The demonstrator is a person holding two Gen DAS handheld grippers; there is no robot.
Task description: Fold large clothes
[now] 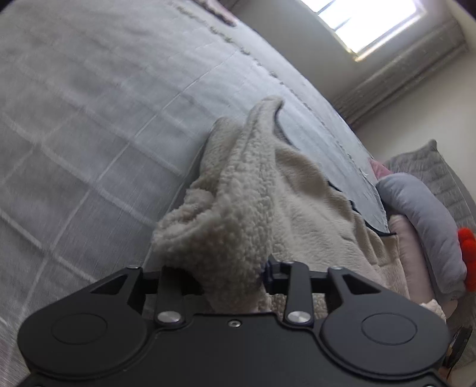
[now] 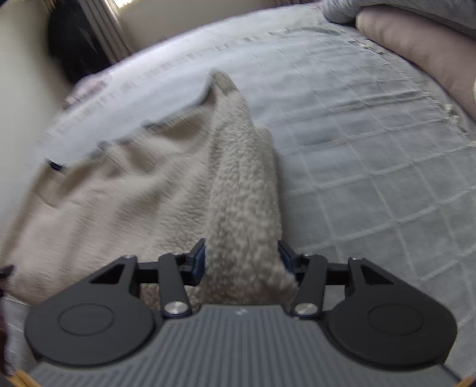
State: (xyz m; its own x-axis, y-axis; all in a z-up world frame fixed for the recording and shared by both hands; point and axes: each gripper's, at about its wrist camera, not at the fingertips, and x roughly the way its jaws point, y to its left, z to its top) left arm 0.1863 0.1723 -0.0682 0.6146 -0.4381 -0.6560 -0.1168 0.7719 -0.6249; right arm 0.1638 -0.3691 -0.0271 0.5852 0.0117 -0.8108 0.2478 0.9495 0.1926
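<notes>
The garment is a cream fleece piece (image 1: 253,190) with a nubby, curly pile on one face and a smoother plush face beside it. In the left wrist view a thick bunched fold rises from bottom centre toward the middle of the frame, ending in a curled tip, while the smoother part spreads toward the lower right. A dark trim edge shows along its right border, but what it belongs to cannot be told.

The left gripper (image 1: 235,277) pinches that fold, which fills the gap between its jaws at bottom centre. In the right wrist view the right gripper (image 2: 242,262) likewise clamps a nubby ridge of the fleece (image 2: 238,178), blue pads pressing on either side. From there the cloth fans out to the left half of the frame, blurred at its far edge.

Beneath lies a grey quilted bedspread (image 1: 89,119) with a grid of stitched lines, filling the left of the left wrist view and the right of the right wrist view (image 2: 372,163). At the right edge of the left view sit a grey pillow (image 1: 422,220) and a pink cushion (image 1: 407,253). A window (image 1: 369,23) glows at the upper right.
</notes>
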